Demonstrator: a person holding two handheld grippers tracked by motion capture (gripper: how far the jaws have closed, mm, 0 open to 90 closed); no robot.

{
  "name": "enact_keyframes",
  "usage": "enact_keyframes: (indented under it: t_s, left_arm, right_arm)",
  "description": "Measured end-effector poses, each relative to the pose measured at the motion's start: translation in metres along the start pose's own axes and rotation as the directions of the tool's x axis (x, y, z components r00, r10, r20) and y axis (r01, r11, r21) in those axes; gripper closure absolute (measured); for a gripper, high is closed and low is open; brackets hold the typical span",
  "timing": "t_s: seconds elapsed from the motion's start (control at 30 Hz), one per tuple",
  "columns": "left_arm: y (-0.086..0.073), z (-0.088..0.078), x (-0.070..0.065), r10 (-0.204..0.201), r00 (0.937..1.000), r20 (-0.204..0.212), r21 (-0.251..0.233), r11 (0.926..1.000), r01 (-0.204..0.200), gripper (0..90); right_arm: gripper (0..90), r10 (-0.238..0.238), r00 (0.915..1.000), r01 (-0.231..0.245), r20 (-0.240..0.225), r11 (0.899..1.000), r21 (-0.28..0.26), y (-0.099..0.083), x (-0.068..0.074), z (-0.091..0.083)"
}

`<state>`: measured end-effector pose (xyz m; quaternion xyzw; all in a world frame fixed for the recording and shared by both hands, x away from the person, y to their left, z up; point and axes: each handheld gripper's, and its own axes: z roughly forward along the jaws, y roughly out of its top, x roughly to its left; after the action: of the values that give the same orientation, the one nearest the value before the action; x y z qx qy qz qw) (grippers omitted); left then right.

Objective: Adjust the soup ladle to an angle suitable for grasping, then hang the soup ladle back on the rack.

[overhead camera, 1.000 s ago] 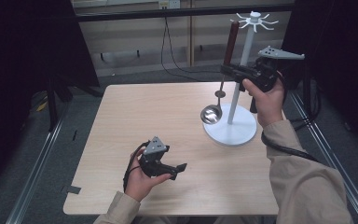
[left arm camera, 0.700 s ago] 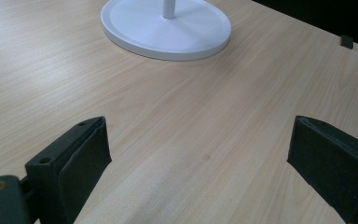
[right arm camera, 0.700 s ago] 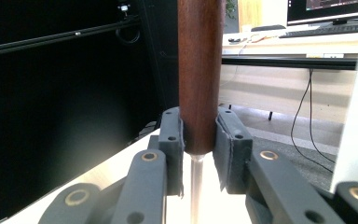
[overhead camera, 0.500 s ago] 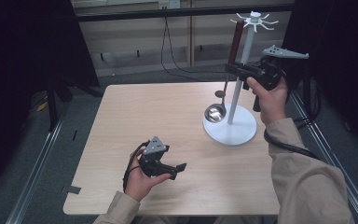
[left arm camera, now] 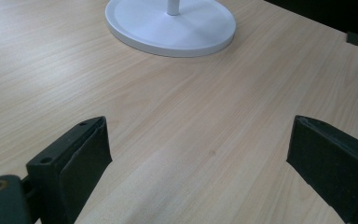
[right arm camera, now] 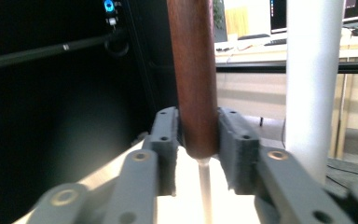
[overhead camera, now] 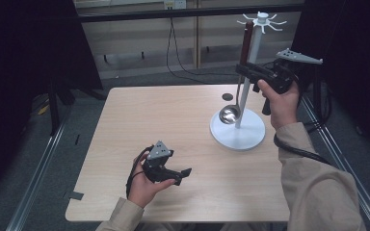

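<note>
Landmark: white utensil stand [overhead camera: 238,136], a round base with an upright pole topped by a ring of hooks [overhead camera: 261,19], at the far right part of the wooden table [overhead camera: 154,115].

Ladle: a ladle [overhead camera: 236,84] with a dark wooden handle and a steel bowl hangs upright just beside the pole, on the pole's left in the high view; its bowl is low, just above the base.

Right gripper: the right gripper [overhead camera: 246,72] is held up at mid-pole height, its 2 jaws pinching the lower end of the wooden handle [right arm camera: 193,79], the steel shaft running down below them.

Change: against the frame 1 second ago, the right hand [overhead camera: 280,98] and the ladle sit higher, and the handle's top is closer to the hooks; the bowl has climbed off the table side toward the base.

Meaning: my guess is that the ladle is being raised for hanging; whether its end has caught a hook yet I cannot tell.

Left gripper: the left gripper [overhead camera: 177,174] rests low over the table, well apart from the stand on its near left, jaws spread wide with bare wood between them.

Risk: a tilt could knock the handle against the pole.
</note>
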<state>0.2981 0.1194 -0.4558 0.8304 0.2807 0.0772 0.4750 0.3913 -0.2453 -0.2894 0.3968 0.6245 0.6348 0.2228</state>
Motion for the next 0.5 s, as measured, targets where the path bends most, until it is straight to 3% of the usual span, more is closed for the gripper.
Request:
enact_keyframes:
  t_s: [0.5]
  left_arm:
    - [-0.0022,-0.0037,0.0011,-0.006,1.0,-0.004,-0.006,1.0,0.006,5.9]
  right_arm:
    - [43.4,-0.015,0.998,0.017,0.062,0.999,-0.032,0.0031,0.0045,-0.0004]
